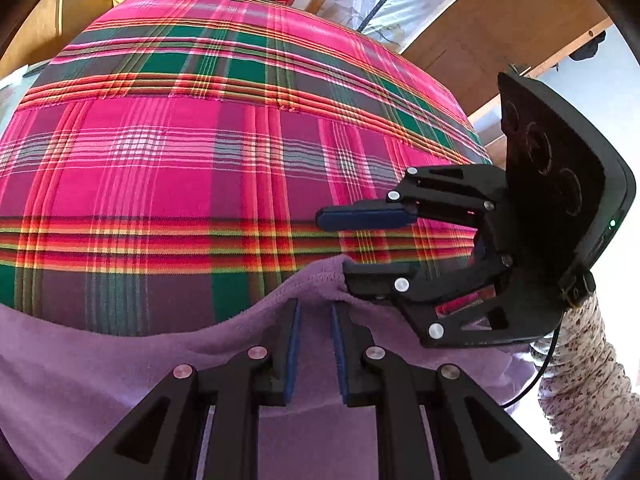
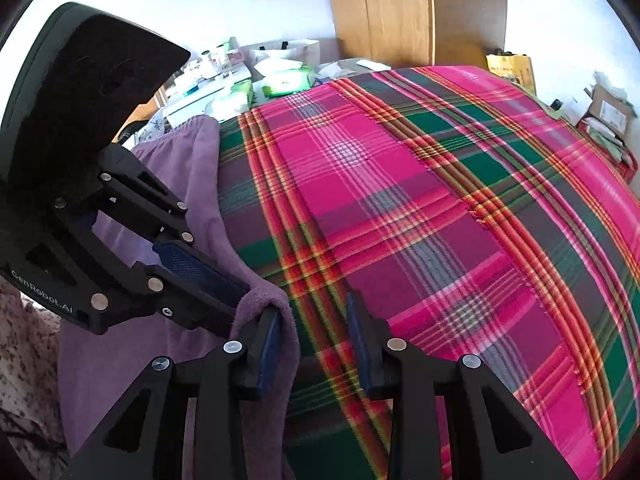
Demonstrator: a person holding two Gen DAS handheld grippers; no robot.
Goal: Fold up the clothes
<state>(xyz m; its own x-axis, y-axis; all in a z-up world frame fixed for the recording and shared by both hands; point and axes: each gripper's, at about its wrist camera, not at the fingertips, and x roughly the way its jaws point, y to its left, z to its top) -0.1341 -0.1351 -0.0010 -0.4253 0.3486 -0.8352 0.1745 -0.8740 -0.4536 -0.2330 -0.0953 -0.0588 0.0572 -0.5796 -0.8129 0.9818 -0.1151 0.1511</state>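
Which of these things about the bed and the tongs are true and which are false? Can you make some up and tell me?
1. The big plaid cloth is mostly pink with green. True.
2. The purple garment lies in the middle of the plaid cloth. False: it lies at the near edge, by the tongs.
3. The right tongs are open. True: plaid shows between the fingers.
4. The person's sleeve is plain blue. False: it is pale with small flowers.
5. A wooden wardrobe stands beyond the cloth. True.
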